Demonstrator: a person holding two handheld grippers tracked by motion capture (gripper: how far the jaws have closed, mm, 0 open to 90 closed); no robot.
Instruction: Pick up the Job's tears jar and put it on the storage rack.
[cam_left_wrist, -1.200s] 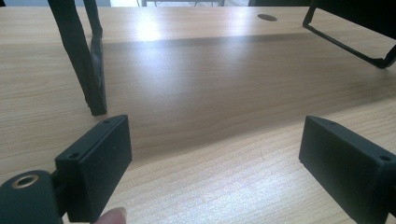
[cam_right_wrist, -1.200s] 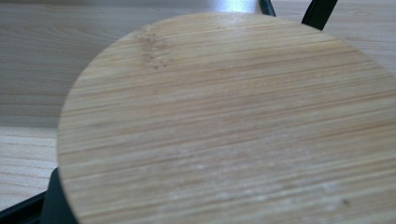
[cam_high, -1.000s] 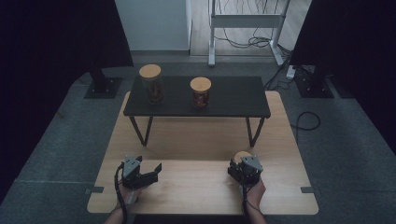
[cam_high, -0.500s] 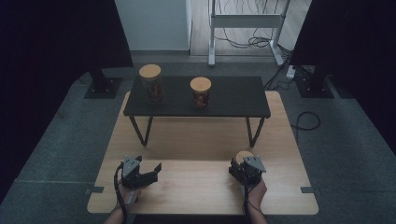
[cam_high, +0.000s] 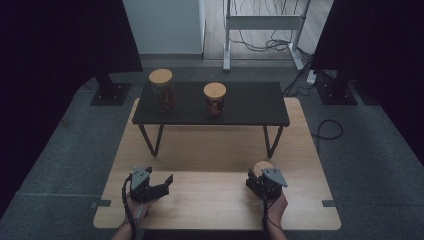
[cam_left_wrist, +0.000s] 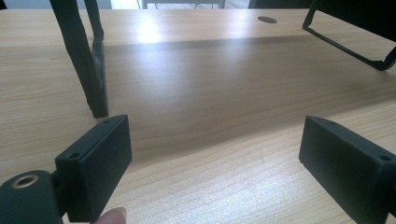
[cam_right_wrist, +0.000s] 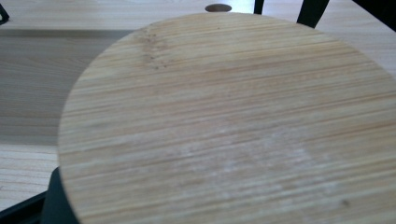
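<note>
My left gripper (cam_left_wrist: 215, 140) had its 2 jaws spread wide with nothing between them, just bare wooden table (cam_left_wrist: 205, 102) and a leg (cam_left_wrist: 91, 70) of the black stand ahead. My right gripper (cam_high: 258, 178) sat right up against a jar (cam_high: 262, 167) at the near right of the table. Its wooden lid (cam_right_wrist: 224, 121) blocked my view along the jaws, so I could not tell whether they gripped the jar or only flanked it.

Against the views from the last second, almost nothing had changed: both grippers sat where they had been and the jar had not left the table. I judged the pickup was not yet under way.

On the black stand (cam_high: 250, 102) stood 2 more lidded jars: a tall jar (cam_high: 163, 90) at the left with dark brownish contents, and a short jar (cam_high: 215, 99) near the middle with reddish-brown contents. The near jar's contents were hidden under its lid
</note>
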